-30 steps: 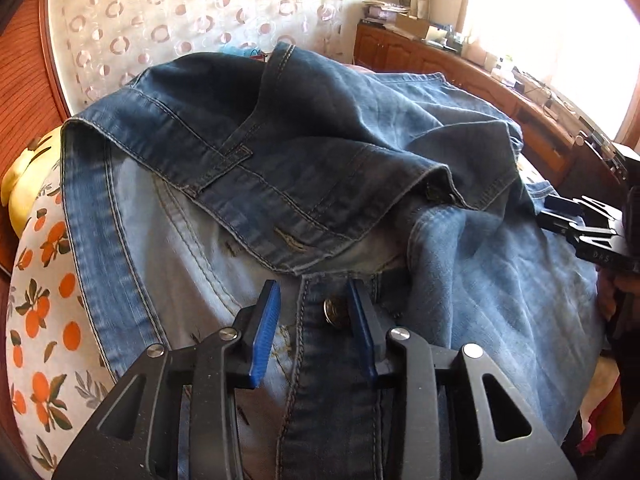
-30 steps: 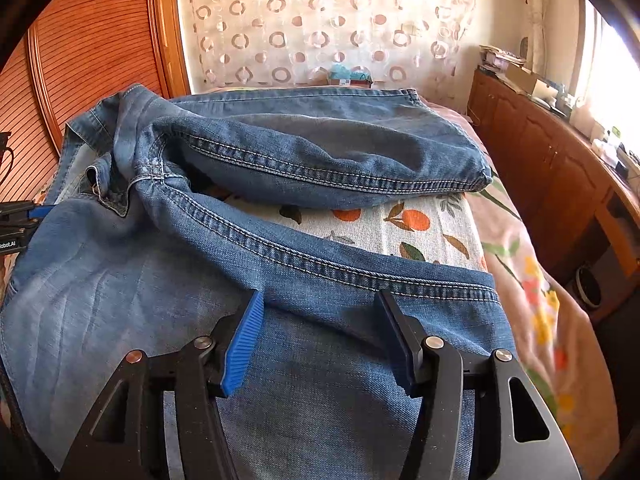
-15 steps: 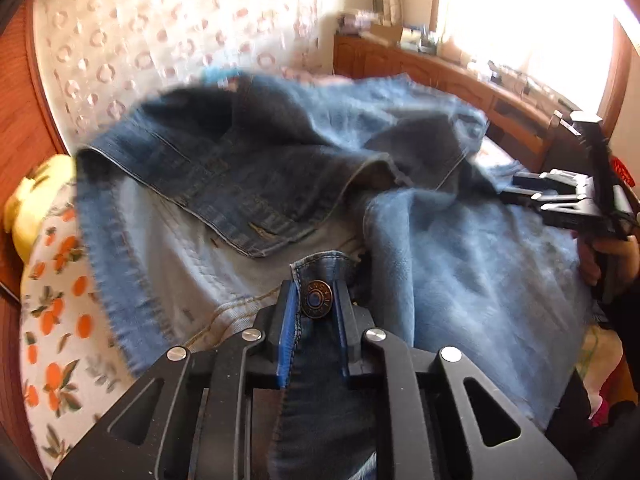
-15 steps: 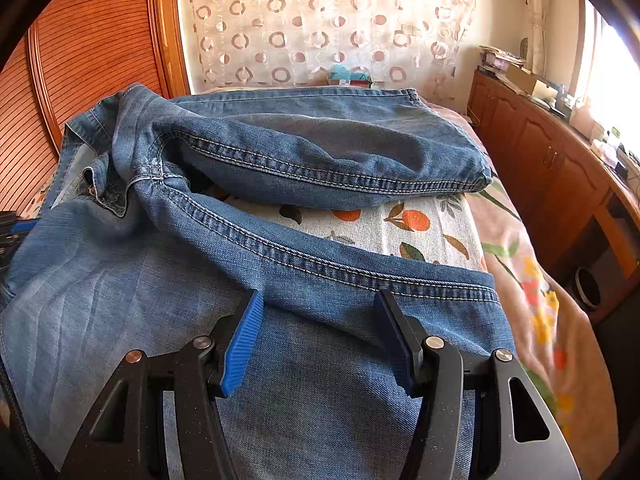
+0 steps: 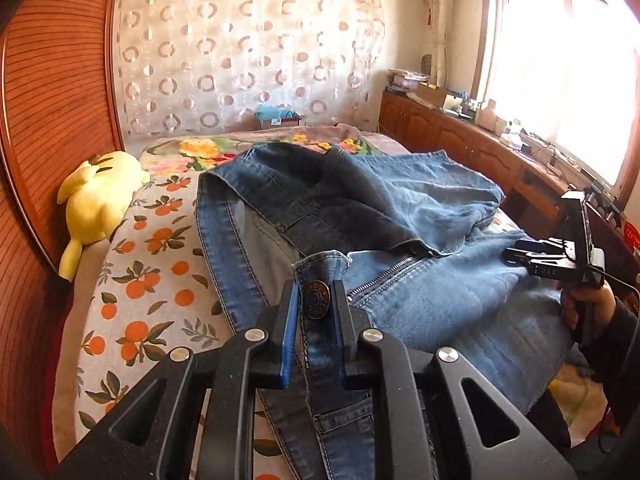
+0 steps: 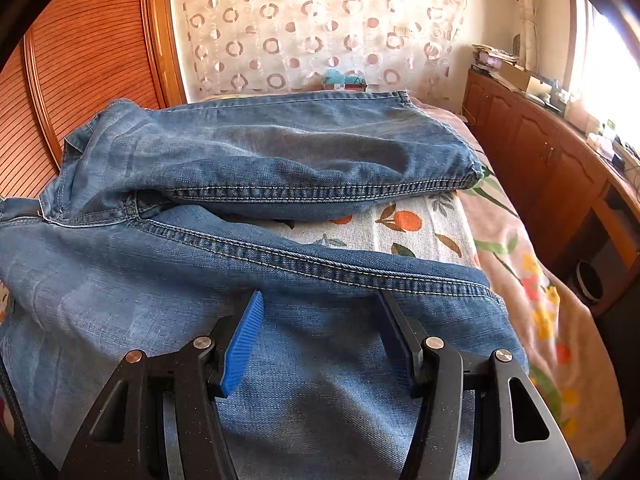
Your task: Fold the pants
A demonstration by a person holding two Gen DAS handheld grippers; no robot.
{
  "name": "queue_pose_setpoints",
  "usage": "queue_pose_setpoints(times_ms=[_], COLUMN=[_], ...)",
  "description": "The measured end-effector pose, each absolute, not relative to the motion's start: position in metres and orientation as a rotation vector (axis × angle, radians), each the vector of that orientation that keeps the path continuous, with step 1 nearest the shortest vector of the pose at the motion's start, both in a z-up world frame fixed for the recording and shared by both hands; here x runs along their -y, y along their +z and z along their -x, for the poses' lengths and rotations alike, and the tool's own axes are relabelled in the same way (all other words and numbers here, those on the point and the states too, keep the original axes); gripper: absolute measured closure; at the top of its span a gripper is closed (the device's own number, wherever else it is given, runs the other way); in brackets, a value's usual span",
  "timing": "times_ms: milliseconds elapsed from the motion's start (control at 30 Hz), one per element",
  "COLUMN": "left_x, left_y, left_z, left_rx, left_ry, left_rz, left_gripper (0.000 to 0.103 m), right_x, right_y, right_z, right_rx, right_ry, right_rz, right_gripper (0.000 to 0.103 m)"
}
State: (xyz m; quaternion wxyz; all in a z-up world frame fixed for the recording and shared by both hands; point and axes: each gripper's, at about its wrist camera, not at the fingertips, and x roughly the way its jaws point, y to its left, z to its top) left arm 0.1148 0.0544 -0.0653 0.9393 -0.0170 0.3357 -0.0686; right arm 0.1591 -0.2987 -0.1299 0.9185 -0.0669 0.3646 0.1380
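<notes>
A: Where are the jeans point(image 5: 400, 216)?
B: Spread across the bed point(image 5: 160, 264), on its orange-print cover, both legs stretching toward the far curtain point(image 6: 320, 20).
A: And the left gripper point(image 5: 314, 312)?
B: Clamped on the waistband tab, its metal button point(image 5: 316, 300) showing between the pads.
A: The right gripper point(image 6: 322, 332)?
B: Jaws apart over the nearer leg, gripping nothing; whether the tips touch the denim, I can't quite tell.

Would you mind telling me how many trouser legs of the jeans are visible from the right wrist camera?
2. The far leg lies across the bed toward the curtain; the near leg lies under the right gripper, with bedsheet showing between them.
</notes>
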Motion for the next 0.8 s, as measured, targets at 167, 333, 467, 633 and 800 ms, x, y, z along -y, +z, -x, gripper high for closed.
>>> queue_pose_setpoints(times_ms=[167, 333, 467, 633, 800], left_x=[-0.051, -0.058, -0.058, -0.069, -0.065], left_y=[-0.098, -0.114, -0.118, -0.110, -0.093], left_z=[-0.145, -0.171, -0.177, -0.176, -0.184], left_rx=[-0.755, -0.798, -0.821, -0.824, -0.783], left_ry=[-0.082, -0.075, -0.066, -0.072, -0.096], left_rz=[-0.035, -0.018, -0.036, 0.041, 0.054], left_gripper=[0.086, 0.085, 0.081, 0.066, 0.055], right_x=[0.301, 0.300, 0.300, 0.299, 0.299], right_y=[-0.130, -0.129, -0.129, -0.130, -0.130], right_z=[-0.159, -0.158, -0.158, -0.158, -0.157], right_rx=[-0.754, -0.754, -0.756, -0.757, -0.757], right_ry=[0.286, 0.284, 0.285, 0.285, 0.285], right_rz=[0.130, 0.135, 0.135, 0.137, 0.141], right_gripper=[0.044, 0.044, 0.044, 0.044, 0.044])
